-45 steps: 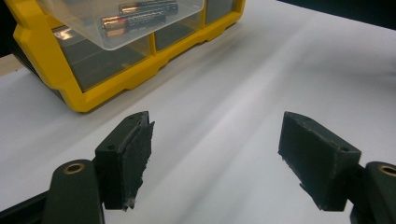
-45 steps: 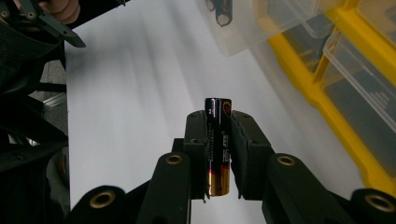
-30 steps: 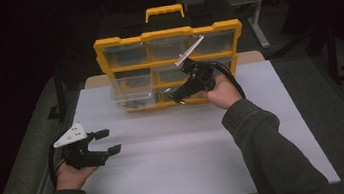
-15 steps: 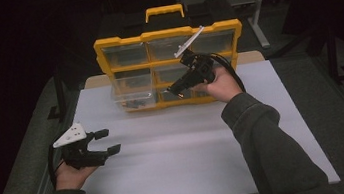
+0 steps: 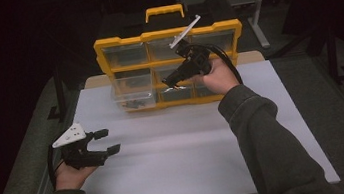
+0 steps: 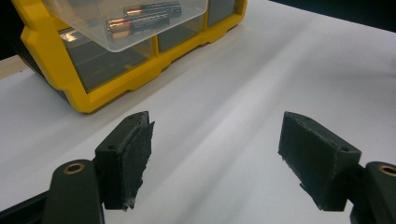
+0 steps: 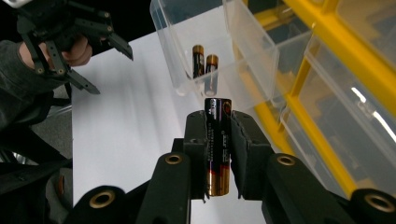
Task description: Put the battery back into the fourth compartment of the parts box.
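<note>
Overhead, seeing the right gripper (image 5: 170, 81) raised in front of the yellow organizer (image 5: 103, 50), nose pointing toward the pulled-out clear drawer (image 5: 132, 99) at the lower left of the cabinet. Resting lower and nearer the person, the left gripper (image 5: 107, 141), well apart from the drawer, jaws spread and holding nothing above the white table (image 5: 193, 155). Judging the right hand far nearer to the drawer than the left.

Next, looking along the left gripper's jaws: both pads wide apart with bare table between them; ahead and to the left of the jaws, the organizer (image 6: 56, 60) with the clear drawer (image 6: 130, 28) sticking out, two batteries (image 6: 140, 16) lying flat inside.

Finally, looking along the right gripper (image 7: 218, 126): jaws clamped on a battery (image 7: 218, 140), its long axis running along the jaws, one end poking out past the tips. Straight ahead of the jaws and just beyond, the open drawer (image 7: 163, 28), its two batteries (image 7: 204, 65) lying side by side, roughly in line with the held one. Probably needing only a short reach forward over the drawer wall before releasing.
</note>
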A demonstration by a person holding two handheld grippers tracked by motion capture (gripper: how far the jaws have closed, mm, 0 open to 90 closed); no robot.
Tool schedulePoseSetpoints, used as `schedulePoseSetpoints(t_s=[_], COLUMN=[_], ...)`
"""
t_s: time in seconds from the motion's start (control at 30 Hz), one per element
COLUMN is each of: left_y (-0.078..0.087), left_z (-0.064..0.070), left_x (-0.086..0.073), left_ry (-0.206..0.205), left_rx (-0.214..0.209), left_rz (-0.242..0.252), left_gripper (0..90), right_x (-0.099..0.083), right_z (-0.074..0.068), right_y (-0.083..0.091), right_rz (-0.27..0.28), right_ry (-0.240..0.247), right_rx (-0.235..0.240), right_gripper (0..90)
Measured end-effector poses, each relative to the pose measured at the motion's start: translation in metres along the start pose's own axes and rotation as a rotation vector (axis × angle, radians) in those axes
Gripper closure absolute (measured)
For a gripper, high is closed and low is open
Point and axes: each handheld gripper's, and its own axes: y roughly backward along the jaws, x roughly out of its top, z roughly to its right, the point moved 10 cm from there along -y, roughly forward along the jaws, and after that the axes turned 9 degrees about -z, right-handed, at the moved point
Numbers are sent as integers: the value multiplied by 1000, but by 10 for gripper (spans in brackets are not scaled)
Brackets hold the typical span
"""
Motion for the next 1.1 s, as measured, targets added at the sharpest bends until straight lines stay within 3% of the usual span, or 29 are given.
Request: schedulePoseSetpoints(t_s=[0.5,0.73,1.1], left_y=[1,0,-1], left_z=[0,-2,-1], left_x=[0,1,1], left_ry=[4,-10,1], left_rx=[3,2,-2], left_rz=[2,13,18], left_gripper=[253,253,253], right_x=[33,43,60], right_z=[1,2,2], right_y=[7,6,-1], right_rz=[17,15,9], right_ry=[23,27,47], right_rx=[-13,-16,-22], right_gripper=[760,760,760])
